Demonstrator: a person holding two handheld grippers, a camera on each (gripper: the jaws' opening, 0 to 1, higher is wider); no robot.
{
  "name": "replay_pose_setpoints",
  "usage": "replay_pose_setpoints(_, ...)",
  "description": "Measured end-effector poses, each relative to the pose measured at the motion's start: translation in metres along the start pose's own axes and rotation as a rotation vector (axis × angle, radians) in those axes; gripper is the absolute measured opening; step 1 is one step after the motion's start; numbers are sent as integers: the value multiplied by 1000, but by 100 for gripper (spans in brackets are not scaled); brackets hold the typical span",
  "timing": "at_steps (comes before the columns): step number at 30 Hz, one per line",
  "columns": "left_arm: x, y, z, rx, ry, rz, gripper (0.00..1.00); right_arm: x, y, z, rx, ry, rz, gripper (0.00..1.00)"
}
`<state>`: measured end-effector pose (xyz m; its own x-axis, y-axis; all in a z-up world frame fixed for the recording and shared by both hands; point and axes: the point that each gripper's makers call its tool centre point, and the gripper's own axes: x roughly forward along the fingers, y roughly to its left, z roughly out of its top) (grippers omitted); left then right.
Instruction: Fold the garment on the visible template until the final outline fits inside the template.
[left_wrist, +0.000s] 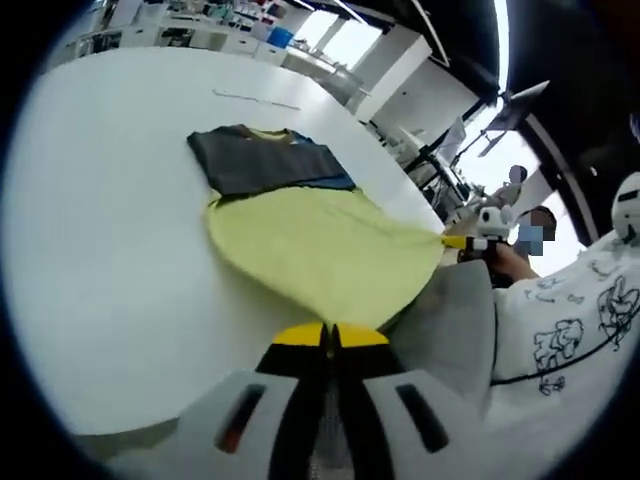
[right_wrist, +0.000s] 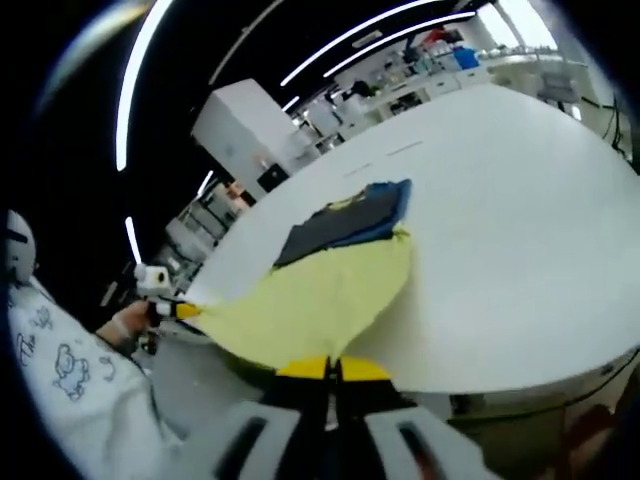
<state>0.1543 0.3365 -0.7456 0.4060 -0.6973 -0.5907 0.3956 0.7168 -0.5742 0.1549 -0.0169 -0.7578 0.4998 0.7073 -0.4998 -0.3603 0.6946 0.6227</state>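
A garment lies on the white table (left_wrist: 110, 250), its far part dark grey with a blue edge (left_wrist: 265, 160) and its near part pale yellow (left_wrist: 320, 245). The yellow part is stretched off the table's near edge between both grippers. My left gripper (left_wrist: 331, 335) is shut on one yellow hem corner, and it also appears from the other side (right_wrist: 172, 310). My right gripper (right_wrist: 331, 369) is shut on the other corner and is seen across the cloth (left_wrist: 468, 241). The dark part (right_wrist: 345, 222) and the yellow part (right_wrist: 320, 295) are spread flat. A faint thin line (left_wrist: 255, 98) marks the table beyond the garment.
A person's white printed sleeve (left_wrist: 565, 325) is at the right, and it is seen again at the lower left (right_wrist: 60, 375). A grey surface (left_wrist: 450, 320) lies below the table edge. Shelves and benches (left_wrist: 220, 20) stand far behind the table.
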Motion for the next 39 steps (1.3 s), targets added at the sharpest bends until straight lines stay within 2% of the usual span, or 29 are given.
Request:
replay_pose_setpoints(4,1,-2,15,-21,-50,-21,0,2,3,13,29,-33,23,0)
replay_pose_setpoints(6,1,1,19,1,-52,-15,0,4,2,19,12,-27,20,0)
replay_pose_setpoints(7,2,5,22,38,-67,-10,0,6,0,20,8,-17,15,0)
replay_pose_setpoints(9,5,13,22,4,-66,-11,0,9,-4,27,5,-9,11,0)
replay_pose_setpoints(10,7,19,24,-49,-81,1,0,11,-5,30,7,-9,13,0)
replay_pose_setpoints(13,11,22,32,-44,-98,-8,0,19,-3,47,-3,-26,27,0)
replay_pose_setpoints(16,14,25,46,-24,-115,12,0,30,-6,69,-26,-40,29,0)
replay_pose_setpoints(20,13,31,68,-20,-179,6,0,46,-10,96,-73,-38,31,0)
replay_pose_setpoints(22,14,37,82,-30,-219,16,0,53,-12,107,-99,-33,31,0)
replay_pose_setpoints(25,22,47,93,-1,-241,26,0,64,-12,126,-119,-39,50,0)
replay_pose_setpoints(26,28,58,96,-37,-238,46,0,70,-15,131,-120,-37,52,0)
replay_pose_setpoints(29,35,61,106,-36,-265,39,0,79,-26,138,-147,-9,28,0)
replay_pose_setpoints(37,36,83,130,-31,-309,63,0,91,-26,159,-176,-19,37,0)
replay_pose_setpoints(39,36,86,137,-33,-320,65,0,94,-27,167,-177,-38,35,0)
